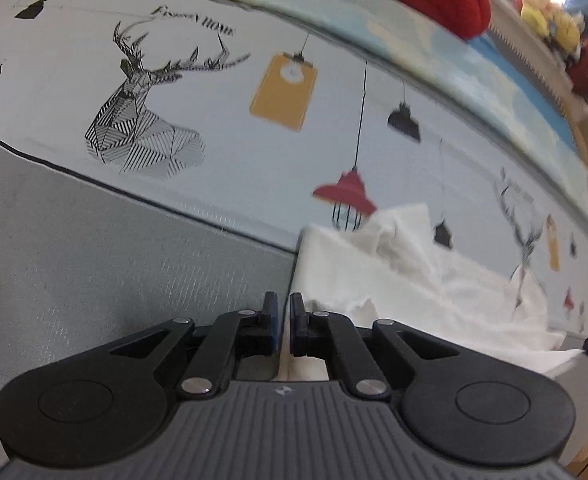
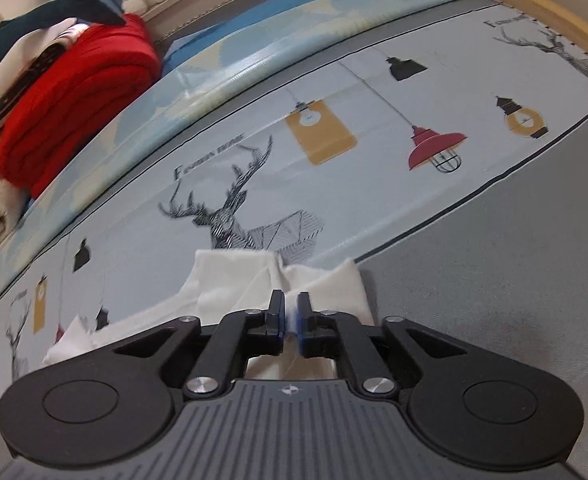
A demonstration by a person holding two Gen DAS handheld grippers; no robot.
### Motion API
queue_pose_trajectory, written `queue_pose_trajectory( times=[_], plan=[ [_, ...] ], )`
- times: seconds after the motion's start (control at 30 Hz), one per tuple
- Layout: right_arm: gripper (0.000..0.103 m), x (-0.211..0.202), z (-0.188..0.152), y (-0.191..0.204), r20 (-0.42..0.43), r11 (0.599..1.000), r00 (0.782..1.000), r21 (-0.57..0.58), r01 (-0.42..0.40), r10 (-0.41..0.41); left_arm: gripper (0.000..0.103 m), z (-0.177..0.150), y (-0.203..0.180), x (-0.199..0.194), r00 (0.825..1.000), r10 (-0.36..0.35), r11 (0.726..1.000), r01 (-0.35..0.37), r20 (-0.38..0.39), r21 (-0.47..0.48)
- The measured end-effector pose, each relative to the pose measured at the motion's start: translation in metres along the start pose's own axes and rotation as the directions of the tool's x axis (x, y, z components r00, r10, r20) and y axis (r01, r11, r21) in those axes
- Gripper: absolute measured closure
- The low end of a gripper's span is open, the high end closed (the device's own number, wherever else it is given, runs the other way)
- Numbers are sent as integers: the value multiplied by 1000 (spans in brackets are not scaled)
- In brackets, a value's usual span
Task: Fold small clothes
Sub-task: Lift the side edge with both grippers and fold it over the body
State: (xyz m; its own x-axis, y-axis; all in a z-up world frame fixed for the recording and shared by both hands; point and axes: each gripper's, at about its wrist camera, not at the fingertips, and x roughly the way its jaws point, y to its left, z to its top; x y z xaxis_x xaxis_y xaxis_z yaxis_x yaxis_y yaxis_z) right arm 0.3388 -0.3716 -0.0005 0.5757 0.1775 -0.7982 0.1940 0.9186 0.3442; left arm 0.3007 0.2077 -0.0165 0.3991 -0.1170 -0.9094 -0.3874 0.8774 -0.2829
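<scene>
A small white garment [image 1: 434, 292] lies rumpled on a printed bed sheet, to the right of and under my left gripper [image 1: 283, 326]. The left jaws are nearly closed over the garment's left edge; white cloth shows below them, and I cannot tell if it is pinched. In the right wrist view the same white garment [image 2: 254, 280] lies under my right gripper [image 2: 291, 322], whose jaws are shut on a fold of the white cloth, which shows between the blue pads.
The sheet [image 1: 214, 100] has deer and lamp prints, with a grey band [image 2: 514, 280] beside it. A stack of folded clothes with a red knit [image 2: 74, 100] on top, a shark plush [image 2: 54, 12] and a wooden bed edge [image 2: 554, 8] lie beyond.
</scene>
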Motion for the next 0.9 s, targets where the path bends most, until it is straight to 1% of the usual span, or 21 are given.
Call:
queue_pose_trajectory(
  times=[0.07,0.13,0.2,0.27,0.37,0.4,0.47,0.6,0.67,0.8,0.9],
  plan=[
    [93,-3,4,-2,29,1000,999,5,-15,14,99,1,2,-3,1000,-21,1000,21,10,15],
    [85,-7,5,-7,48,1000,999,-3,-22,22,99,-1,2,-8,999,-24,998,23,22,51],
    [80,-9,4,-11,56,999,998,-23,-22,24,99,-4,4,-10,999,-29,996,28,22,79],
    [79,-8,0,-17,23,999,999,-34,-32,33,97,-9,4,-8,1000,-29,995,29,1,99],
    [77,-6,-8,-19,-24,996,998,-71,-60,58,93,-18,-3,-3,1000,-8,986,11,-21,164],
    [76,-6,-11,-18,-31,994,998,-94,-54,51,91,-21,-6,-2,1000,2,982,2,-21,187],
    [75,-7,-15,-15,-39,991,999,-124,-41,36,90,-25,-12,-2,1000,21,976,-17,-14,216],
    [74,-8,-18,-17,-42,992,998,-117,-41,36,89,-28,-15,2,999,50,971,-45,-13,234],
    [73,-8,-18,-16,-40,991,999,-134,-28,23,89,-29,-17,3,998,67,968,-63,-9,244],
    [69,-6,-20,-15,-45,985,999,-170,-12,4,89,-30,-18,5,997,73,964,-68,-9,257],
    [67,-3,-22,-13,-54,982,998,-189,-17,7,89,-30,-17,7,997,75,964,-70,-11,256]
  ],
)
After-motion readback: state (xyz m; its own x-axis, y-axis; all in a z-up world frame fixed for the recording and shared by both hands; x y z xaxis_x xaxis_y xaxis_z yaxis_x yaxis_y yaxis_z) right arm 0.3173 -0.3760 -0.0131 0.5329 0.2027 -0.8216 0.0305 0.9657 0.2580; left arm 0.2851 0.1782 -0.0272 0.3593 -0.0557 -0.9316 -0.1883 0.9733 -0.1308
